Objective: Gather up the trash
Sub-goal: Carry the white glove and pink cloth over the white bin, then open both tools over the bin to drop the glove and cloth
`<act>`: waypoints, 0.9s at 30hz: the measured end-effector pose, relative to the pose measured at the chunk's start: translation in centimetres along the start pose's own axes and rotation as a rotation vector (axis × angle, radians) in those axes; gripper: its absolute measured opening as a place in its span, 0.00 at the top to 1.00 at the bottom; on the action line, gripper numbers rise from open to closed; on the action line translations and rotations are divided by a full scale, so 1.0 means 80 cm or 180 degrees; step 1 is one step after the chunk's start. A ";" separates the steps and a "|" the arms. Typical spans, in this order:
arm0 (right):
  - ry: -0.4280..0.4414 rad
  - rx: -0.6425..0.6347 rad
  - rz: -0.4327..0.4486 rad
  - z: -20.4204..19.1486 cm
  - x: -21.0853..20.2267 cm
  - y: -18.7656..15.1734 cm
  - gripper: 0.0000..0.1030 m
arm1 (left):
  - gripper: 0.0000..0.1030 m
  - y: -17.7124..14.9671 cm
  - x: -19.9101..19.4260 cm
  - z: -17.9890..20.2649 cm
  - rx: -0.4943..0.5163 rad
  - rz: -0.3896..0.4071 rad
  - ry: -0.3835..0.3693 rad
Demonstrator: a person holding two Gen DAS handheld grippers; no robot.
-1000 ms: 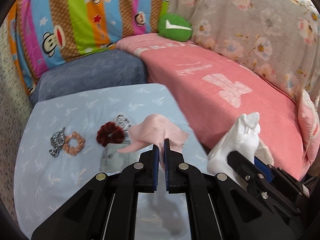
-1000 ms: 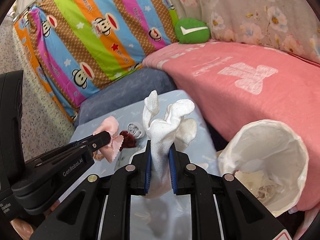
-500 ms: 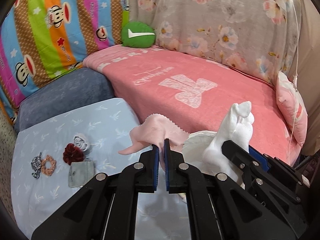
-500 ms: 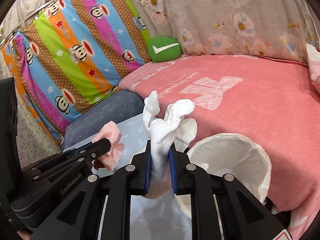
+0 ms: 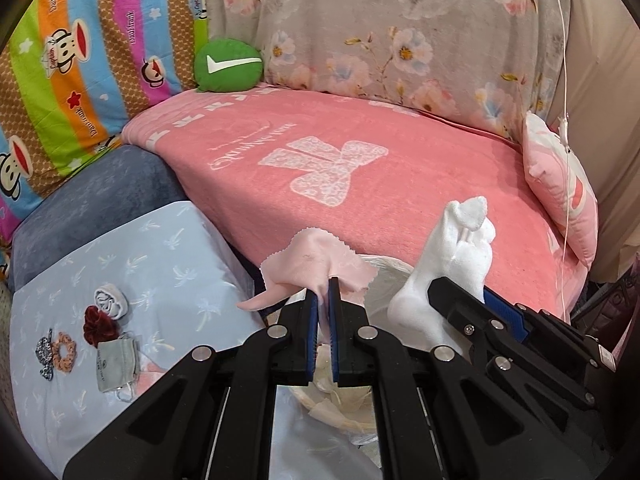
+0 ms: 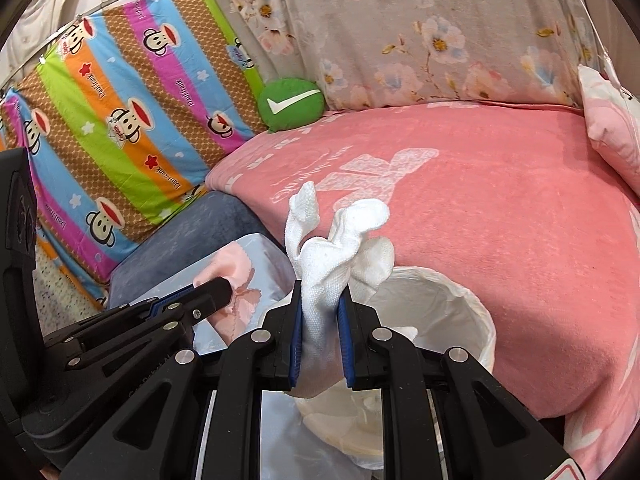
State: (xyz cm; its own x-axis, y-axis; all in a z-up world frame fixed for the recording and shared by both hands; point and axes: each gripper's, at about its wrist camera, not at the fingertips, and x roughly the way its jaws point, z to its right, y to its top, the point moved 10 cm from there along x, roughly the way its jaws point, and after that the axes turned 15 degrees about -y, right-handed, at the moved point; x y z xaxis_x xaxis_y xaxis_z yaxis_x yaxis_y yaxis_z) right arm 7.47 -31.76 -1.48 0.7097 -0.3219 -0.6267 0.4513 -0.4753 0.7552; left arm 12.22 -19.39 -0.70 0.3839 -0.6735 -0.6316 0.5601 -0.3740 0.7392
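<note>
My left gripper (image 5: 325, 296) is shut on a pink cloth (image 5: 316, 262) and holds it over the near rim of a white-lined trash bin (image 5: 390, 270). My right gripper (image 6: 320, 300) is shut on a white sock (image 6: 340, 248) and holds it over the bin's left rim (image 6: 452, 284). In the left wrist view the white sock (image 5: 452, 260) and the right gripper (image 5: 472, 296) stand just to the right. In the right wrist view the pink cloth (image 6: 236, 276) and the left gripper (image 6: 216, 290) stand to the left. Crumpled paper lies inside the bin (image 6: 360, 424).
A light blue table (image 5: 160, 264) at left carries a grey face mask (image 5: 116, 364), a dark red scrunchie (image 5: 100, 320), a white scrunchie (image 5: 111, 304), an orange scrunchie (image 5: 64, 348) and a patterned one (image 5: 43, 354). A pink bed (image 5: 360, 184) lies behind, with a green cushion (image 5: 228, 66).
Both grippers have swung right, away from the blue table, with their loads still held. The bin has come in under them and the table items have slid to the left.
</note>
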 end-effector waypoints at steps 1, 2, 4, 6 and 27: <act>-0.0010 0.0010 -0.0004 0.003 0.002 0.000 0.86 | 0.95 0.000 0.002 0.002 0.0003 -0.0011 -0.0012; -0.0021 0.0019 -0.0008 0.007 0.003 0.000 0.86 | 0.95 0.000 0.005 0.004 0.0005 -0.0023 -0.0025; -0.0040 0.0028 -0.0019 0.011 0.007 0.001 0.86 | 0.95 -0.001 0.009 0.007 0.0013 -0.0047 -0.0045; -0.0056 0.0038 -0.0031 0.016 0.010 0.001 0.86 | 0.95 -0.001 0.014 0.009 0.0011 -0.0069 -0.0062; -0.0250 0.0157 -0.0098 0.045 0.027 -0.004 0.73 | 0.37 0.010 0.016 0.001 -0.0108 0.0073 -0.0087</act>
State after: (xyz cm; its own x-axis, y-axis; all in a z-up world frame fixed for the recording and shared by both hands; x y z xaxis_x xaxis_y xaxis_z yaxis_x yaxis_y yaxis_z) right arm 6.91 -35.20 -3.78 0.6504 -0.3689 -0.6640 0.4436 -0.5252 0.7262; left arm 13.13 -20.59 -0.88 0.3770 -0.6991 -0.6075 0.5761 -0.3366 0.7449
